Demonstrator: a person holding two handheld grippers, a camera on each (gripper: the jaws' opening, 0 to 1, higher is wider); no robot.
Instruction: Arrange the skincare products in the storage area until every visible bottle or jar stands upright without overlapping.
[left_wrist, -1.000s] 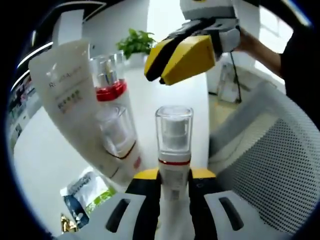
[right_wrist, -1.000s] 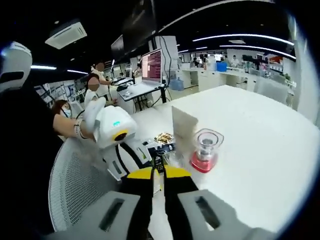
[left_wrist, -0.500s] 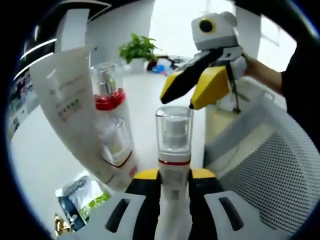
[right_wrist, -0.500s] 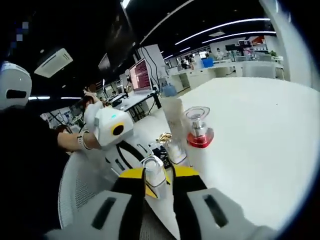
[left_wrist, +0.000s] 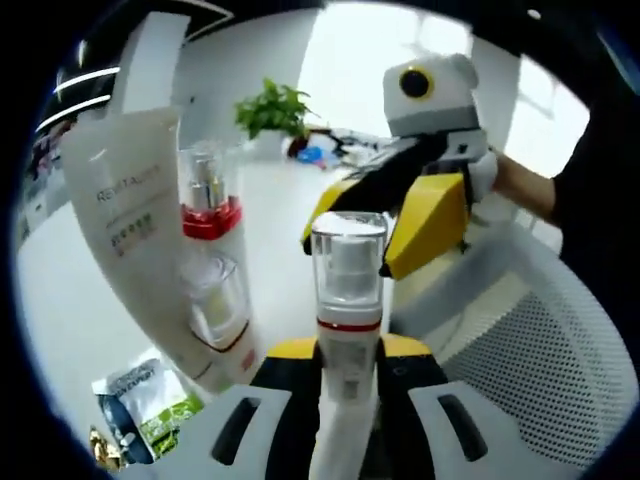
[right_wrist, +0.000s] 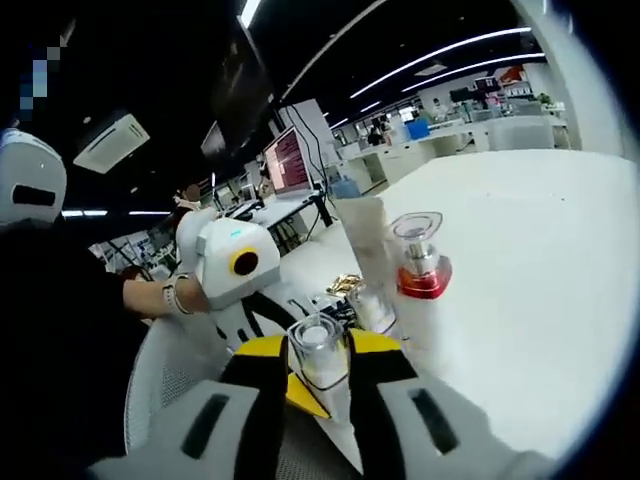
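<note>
In the left gripper view, the left gripper (left_wrist: 349, 372) was closed on the white body of a pump bottle (left_wrist: 348, 300). The bottle stood in the centre of the frame with its long axis running upward, and its clear cap pointed away from the jaws. Just behind the cap, in the upper right of the frame, was the right gripper (left_wrist: 400, 215), its yellow jaws pointing down to the left.

In the right gripper view, the right gripper (right_wrist: 318, 368) had its jaws apart, one on each side of the clear cap (right_wrist: 316, 352) in the lower centre. I could not tell if they already pressed it.

So the right gripper was the nearer one for any re-grip from the cap end.

A tall white tube (left_wrist: 150, 230) and a red-collared bottle (left_wrist: 208, 190) stood upright on the white table (left_wrist: 60, 300), left of centre.
</note>
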